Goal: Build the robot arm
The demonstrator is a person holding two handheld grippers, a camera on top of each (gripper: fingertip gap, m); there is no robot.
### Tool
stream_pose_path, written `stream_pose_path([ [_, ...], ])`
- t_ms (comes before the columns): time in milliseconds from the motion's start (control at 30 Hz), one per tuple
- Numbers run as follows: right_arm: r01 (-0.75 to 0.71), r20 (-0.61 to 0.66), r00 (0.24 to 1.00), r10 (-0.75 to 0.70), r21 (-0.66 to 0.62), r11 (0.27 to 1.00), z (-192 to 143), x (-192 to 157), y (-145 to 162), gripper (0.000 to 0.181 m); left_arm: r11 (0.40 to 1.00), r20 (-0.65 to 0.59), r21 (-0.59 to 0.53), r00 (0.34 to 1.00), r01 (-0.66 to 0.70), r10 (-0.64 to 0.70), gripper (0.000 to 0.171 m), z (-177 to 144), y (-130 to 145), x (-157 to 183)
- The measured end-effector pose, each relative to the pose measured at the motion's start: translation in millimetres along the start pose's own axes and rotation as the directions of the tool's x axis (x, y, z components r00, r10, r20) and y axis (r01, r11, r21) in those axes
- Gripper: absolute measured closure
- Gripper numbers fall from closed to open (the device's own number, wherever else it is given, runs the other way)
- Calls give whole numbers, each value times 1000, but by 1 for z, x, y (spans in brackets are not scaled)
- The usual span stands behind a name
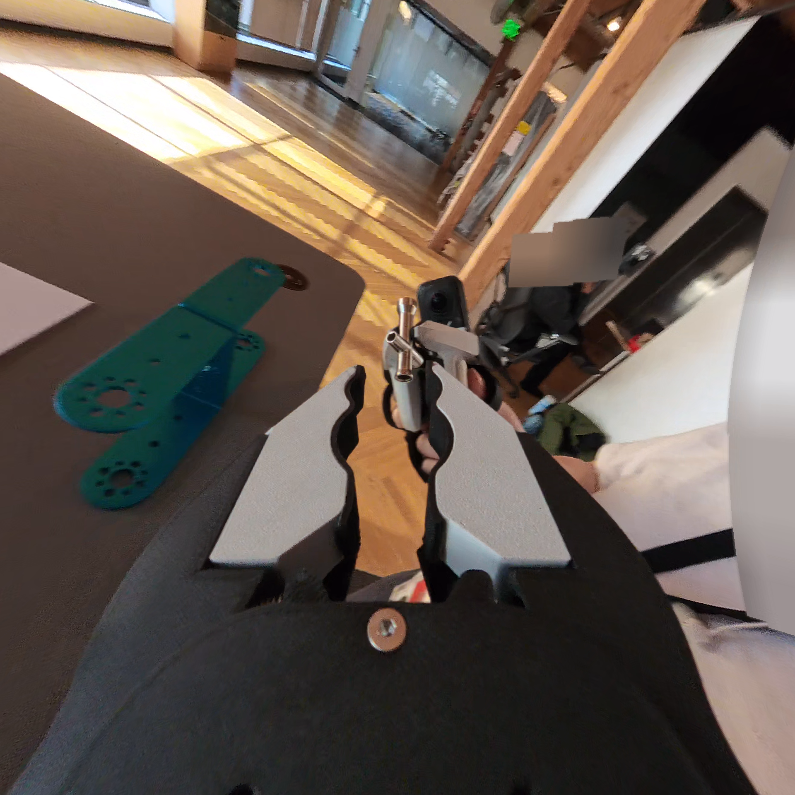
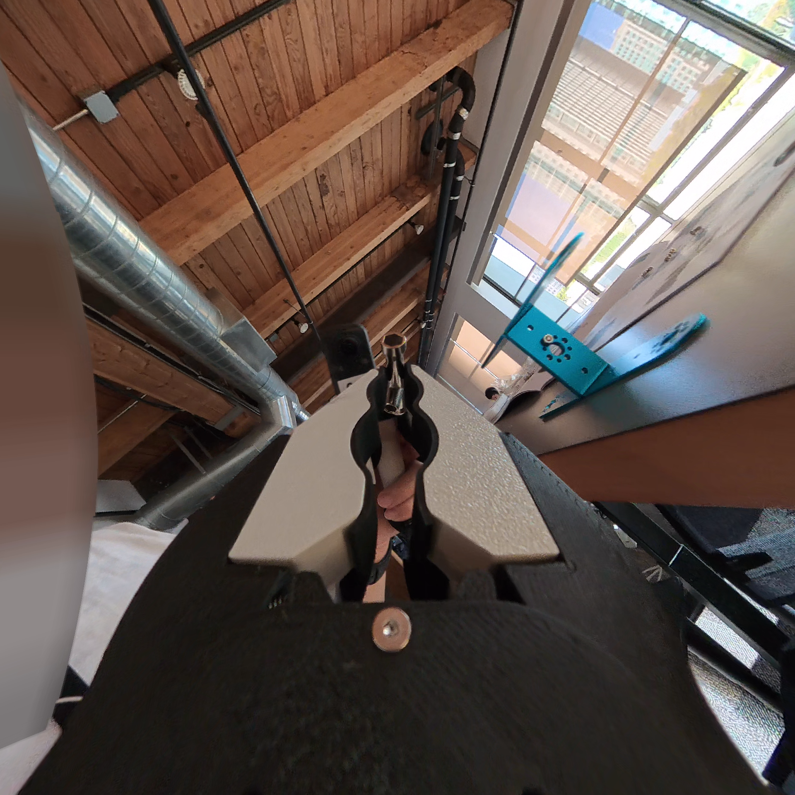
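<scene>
My left gripper [image 1: 395, 377] is open and empty, held past the edge of the dark table [image 1: 107, 206]. Just beyond its tips is my right gripper [image 1: 423, 357], which points back at it and is shut on a silver cross-shaped socket wrench [image 1: 402, 346]. In the right wrist view my right gripper [image 2: 394, 378] grips the wrench [image 2: 393, 391] between its tips, one hex socket end sticking up. The left gripper's camera [image 2: 347, 349] and a hand [image 2: 398, 501] show behind it. A teal perforated metal bracket [image 1: 172, 365] lies on the table, left of the left gripper; it also shows in the right wrist view [image 2: 559, 355].
A brown washer [image 1: 294, 280] lies by the bracket's far end. A white sheet [image 1: 30, 309] lies on the table at the left. Wooden floor [image 1: 301, 163] and wooden posts [image 1: 550, 163] lie beyond. A person sits at the back right [image 1: 546, 327]. A metal duct [image 2: 142, 275] runs overhead. Left and right tips are no more than a few centimetres apart.
</scene>
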State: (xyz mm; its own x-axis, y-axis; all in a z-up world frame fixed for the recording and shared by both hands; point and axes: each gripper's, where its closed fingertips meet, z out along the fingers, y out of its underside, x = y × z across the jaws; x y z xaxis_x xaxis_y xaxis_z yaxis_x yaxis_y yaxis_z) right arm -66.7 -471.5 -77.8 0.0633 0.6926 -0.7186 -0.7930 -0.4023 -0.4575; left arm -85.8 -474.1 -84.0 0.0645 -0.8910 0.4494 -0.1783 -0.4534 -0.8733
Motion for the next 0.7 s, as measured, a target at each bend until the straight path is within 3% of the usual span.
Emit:
stream_pose_path([
  [133, 39, 51, 998, -37, -26, 999, 2, -12, 6, 175, 983, -259, -4, 949, 185, -179, 164, 6, 5, 21],
  [267, 77, 29, 997, -75, -73, 994, 0, -9, 11, 175, 973, -305, -26, 925, 230, -226, 166, 6, 12, 18],
  [400, 91, 101, 993, -68, -246, 965, -4, -17, 19, 175, 970, -346, -75, 907, 229, -241, 166, 3, 16, 26],
  [500, 289, 163, 956, -243, -384, 877, -11, -21, 23, 168, 966, -371, -139, 893, 216, -253, 166, 1, 22, 35],
  [567, 454, 225, 891, -395, -442, 774, -15, -23, 21, 158, 956, -406, -168, 866, 242, -290, 166, -2, 22, 42],
  [700, 671, 375, 741, -557, -433, 602, -20, -44, 11, 154, 933, -453, -189, 815, 308, -361, 166, -7, 22, 51],
])
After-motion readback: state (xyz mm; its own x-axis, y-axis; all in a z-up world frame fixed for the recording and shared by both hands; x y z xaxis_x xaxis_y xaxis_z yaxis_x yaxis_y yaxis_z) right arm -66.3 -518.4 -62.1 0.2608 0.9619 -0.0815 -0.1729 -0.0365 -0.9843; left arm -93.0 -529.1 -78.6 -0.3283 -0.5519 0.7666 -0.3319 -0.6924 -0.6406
